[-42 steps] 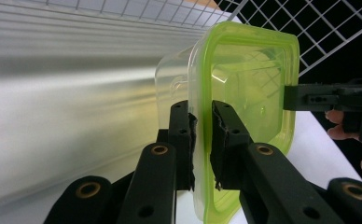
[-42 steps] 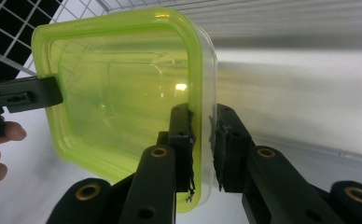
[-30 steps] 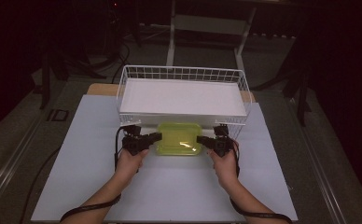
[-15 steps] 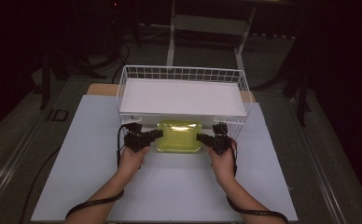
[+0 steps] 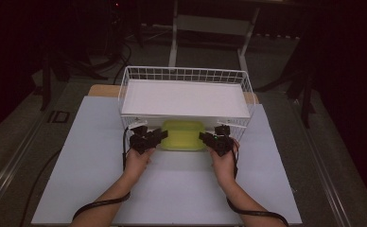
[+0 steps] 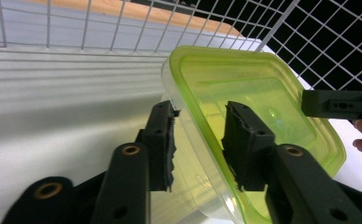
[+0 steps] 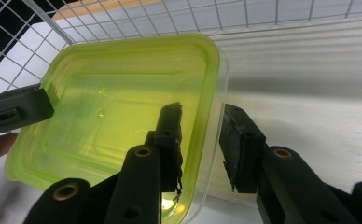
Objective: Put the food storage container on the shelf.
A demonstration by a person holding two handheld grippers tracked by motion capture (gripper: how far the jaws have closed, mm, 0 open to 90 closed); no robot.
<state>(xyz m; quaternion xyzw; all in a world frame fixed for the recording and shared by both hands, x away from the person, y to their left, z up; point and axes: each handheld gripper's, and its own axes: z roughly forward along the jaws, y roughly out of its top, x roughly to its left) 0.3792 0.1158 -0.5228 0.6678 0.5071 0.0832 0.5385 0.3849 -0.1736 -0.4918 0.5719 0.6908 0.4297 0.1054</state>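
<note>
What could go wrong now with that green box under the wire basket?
Both grippers have just been opening, so the green box may be loose. The left gripper and right gripper each straddle its rim without pressing; pulling back crookedly might snag it. The box sits half under the wire basket, which a bump could jolt.

Dim surroundings — lit tabletop, sharp close-ups

Overhead cam; gripper cams close, container shared

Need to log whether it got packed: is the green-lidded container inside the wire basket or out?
Partly in: the container sits under the wire basket's near rim, its front edge sticking out between both grippers.
</note>
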